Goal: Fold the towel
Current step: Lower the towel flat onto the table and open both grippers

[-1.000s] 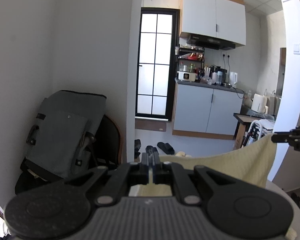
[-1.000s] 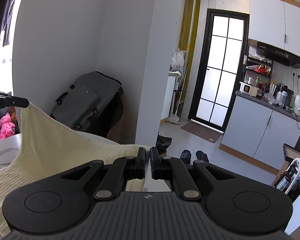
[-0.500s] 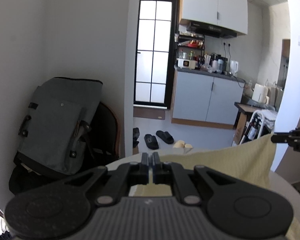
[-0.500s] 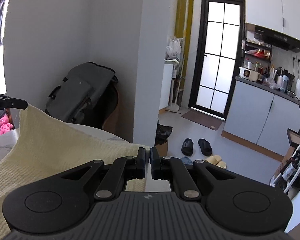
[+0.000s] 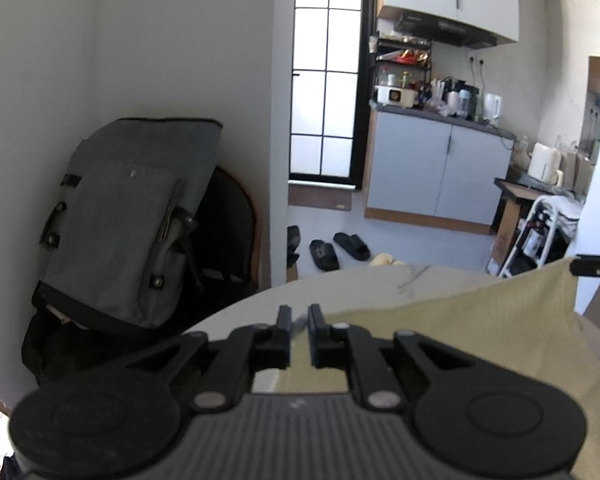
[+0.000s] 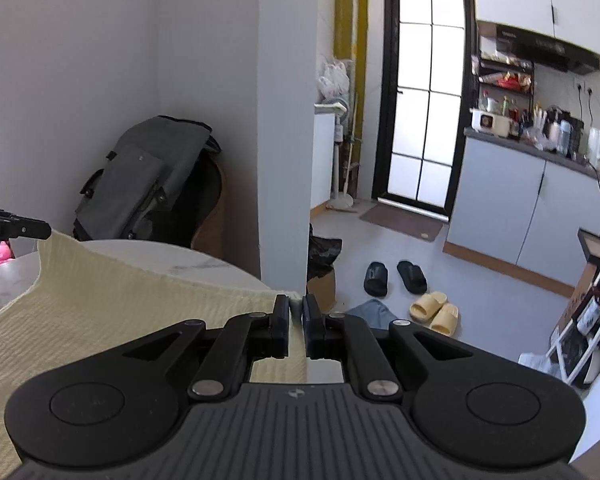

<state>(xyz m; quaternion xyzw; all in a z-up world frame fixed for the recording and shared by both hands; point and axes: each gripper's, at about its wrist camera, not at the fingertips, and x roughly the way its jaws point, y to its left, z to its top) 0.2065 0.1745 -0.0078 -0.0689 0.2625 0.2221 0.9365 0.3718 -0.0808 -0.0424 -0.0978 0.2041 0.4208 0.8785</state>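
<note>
Left wrist view first: the left gripper (image 5: 299, 322) fills the bottom of the frame, its fingers (image 5: 283, 334) drawn near each other with a narrow gap between them. A strip of pale cloth sits in that gap lower down, so they seem to be pinching a corner of the towel (image 5: 480, 328), though the tips themselves stand slightly apart and the hold is hard to confirm. The cream towel spreads from the centre out to the right edge of the frame, where the right gripper (image 5: 596, 269) nips its far corner and lifts it into a peak. Beneath lies the round marbled surface (image 5: 360, 292), showing at mid-frame. Holding two corners apart like this keeps the edge taut, which is what a clean fold wants.

Now the right wrist view: the right gripper (image 6: 296, 314) sits low centre, fingers (image 6: 281, 328) pressed in on a sliver of towel (image 6: 112, 304) between them. The ribbed cloth runs away to the left of the frame, rising to a point at the left gripper (image 6: 28, 229) at the left edge. The surface (image 6: 188, 258) shows behind the sagging top edge. The edge dips between the two holds, so the cloth hangs loosely rather than stretched hard. Whether this edge is being carried over for a fold or lifted to straighten, the view does not settle.
</note>
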